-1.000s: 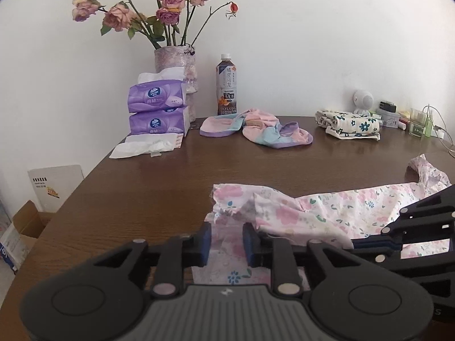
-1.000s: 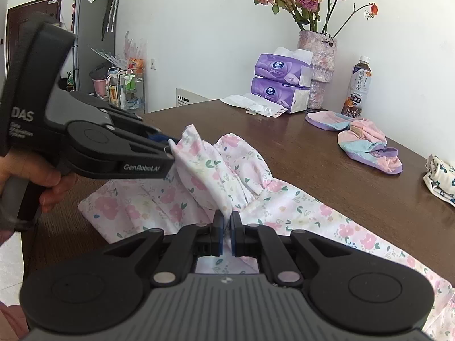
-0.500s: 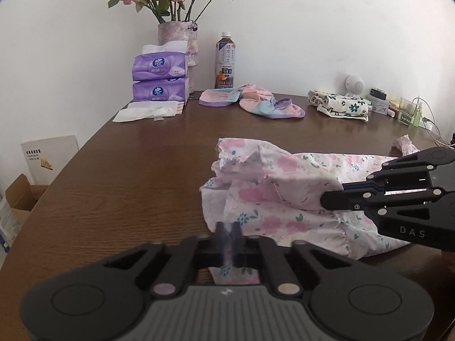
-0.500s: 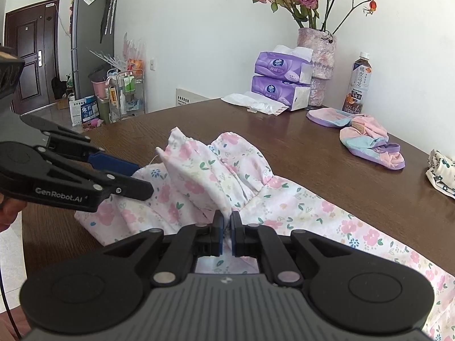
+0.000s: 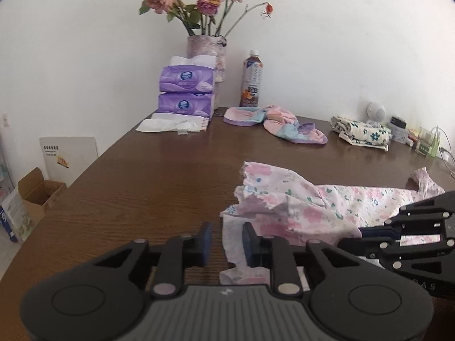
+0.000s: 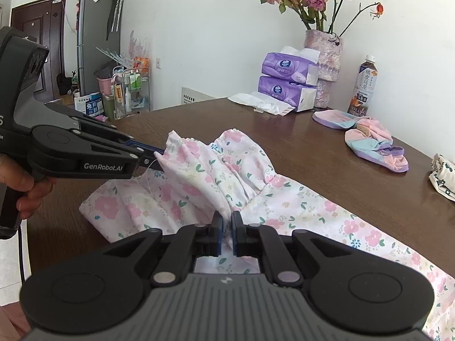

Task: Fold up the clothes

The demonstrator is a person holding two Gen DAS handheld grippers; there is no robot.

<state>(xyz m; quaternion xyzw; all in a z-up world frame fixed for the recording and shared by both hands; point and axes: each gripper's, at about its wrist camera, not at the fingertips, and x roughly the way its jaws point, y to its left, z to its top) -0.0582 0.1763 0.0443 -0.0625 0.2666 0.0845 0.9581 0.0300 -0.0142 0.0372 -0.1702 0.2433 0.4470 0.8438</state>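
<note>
A pink floral garment (image 5: 307, 207) lies bunched on the brown table (image 5: 148, 187). My left gripper (image 5: 226, 240) is open, with the garment's near edge between and beside its fingers. In the right wrist view it (image 6: 159, 153) reaches in from the left and touches the raised cloth fold. My right gripper (image 6: 226, 233) is shut on a gathered fold of the floral garment (image 6: 216, 179). It shows at the right edge of the left wrist view (image 5: 369, 231).
At the table's far side stand two purple tissue packs (image 5: 186, 92), a vase of roses (image 5: 206, 54), a drink bottle (image 5: 251, 82), pastel clothes (image 5: 281, 123) and a folded floral cloth (image 5: 361, 132). A cardboard box (image 5: 34, 196) sits on the floor left.
My left gripper was open, shut half a second ago, and is open again now, at the garment's edge. The right gripper has stayed shut on the fold.
</note>
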